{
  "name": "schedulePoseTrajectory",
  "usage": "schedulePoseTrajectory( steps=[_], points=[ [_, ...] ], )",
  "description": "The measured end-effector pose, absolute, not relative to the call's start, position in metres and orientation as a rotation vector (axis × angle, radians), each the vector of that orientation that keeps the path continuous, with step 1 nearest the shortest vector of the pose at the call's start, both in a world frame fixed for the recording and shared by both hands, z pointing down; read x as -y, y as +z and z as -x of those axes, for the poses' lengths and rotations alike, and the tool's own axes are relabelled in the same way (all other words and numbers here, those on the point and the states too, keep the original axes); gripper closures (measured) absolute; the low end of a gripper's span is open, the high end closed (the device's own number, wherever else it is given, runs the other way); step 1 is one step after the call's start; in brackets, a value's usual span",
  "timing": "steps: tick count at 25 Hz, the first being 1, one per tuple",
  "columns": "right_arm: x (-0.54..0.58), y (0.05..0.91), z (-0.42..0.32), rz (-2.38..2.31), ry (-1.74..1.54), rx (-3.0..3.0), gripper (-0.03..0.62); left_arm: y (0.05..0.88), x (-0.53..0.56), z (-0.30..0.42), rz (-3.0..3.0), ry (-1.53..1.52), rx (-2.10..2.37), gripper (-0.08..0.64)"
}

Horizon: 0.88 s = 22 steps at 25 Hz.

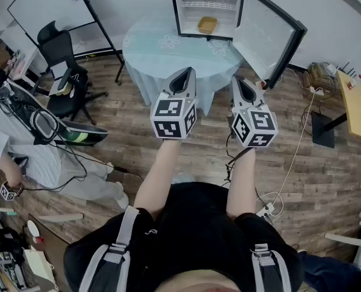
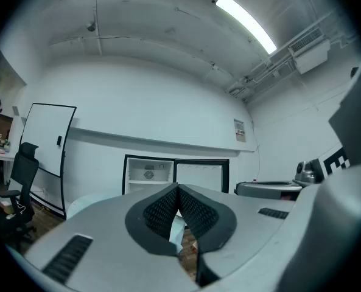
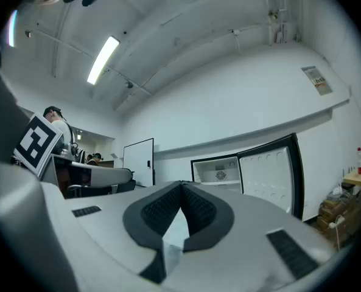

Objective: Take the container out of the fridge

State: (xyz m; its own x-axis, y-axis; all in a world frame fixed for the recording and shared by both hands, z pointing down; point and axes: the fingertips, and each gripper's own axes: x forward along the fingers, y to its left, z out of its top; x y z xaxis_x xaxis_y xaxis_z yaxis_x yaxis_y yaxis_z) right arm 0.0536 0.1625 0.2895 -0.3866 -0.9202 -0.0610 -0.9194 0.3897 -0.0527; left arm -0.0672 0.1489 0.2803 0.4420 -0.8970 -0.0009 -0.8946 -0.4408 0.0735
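A small fridge point(image 1: 206, 8) stands open on a round table point(image 1: 162, 50) draped in a pale blue cloth, its door point(image 1: 265, 35) swung out to the right. On the fridge's lower shelf sits a yellow container point(image 1: 207, 24). My left gripper point(image 1: 185, 73) and right gripper point(image 1: 241, 81) hover side by side over the floor, short of the table, both shut with nothing in them. The left gripper view has the shut jaws point(image 2: 178, 188) pointing at the fridge point(image 2: 148, 175). From the right gripper point(image 3: 181, 185) the fridge point(image 3: 218, 171) and its door point(image 3: 266, 174) show ahead. The container is hidden in both gripper views.
A black office chair point(image 1: 61, 50) and a whiteboard point(image 1: 52, 5) stand at the left. A seated person point(image 1: 28, 151) is at the near left. Cables point(image 1: 293, 157) trail over the wood floor on the right, next to a wooden desk point(image 1: 358, 102).
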Motion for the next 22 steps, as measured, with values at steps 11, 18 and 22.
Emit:
schedulePoseTrajectory(
  steps=[11,18,22],
  points=[
    [-0.177,0.303,-0.049,1.685,-0.023,-2.586,0.588,0.296,-0.166,0.069,-2.559,-0.098,1.568,0.560],
    [-0.171,0.309,-0.044,1.678,-0.062,-2.565,0.586,0.300,-0.164,0.084,-2.519,-0.089,1.591,0.560],
    [-0.167,0.308,-0.045,1.676,-0.059,-2.554,0.586,0.308,-0.160,0.089,-2.478,-0.032,1.612,0.560]
  ],
)
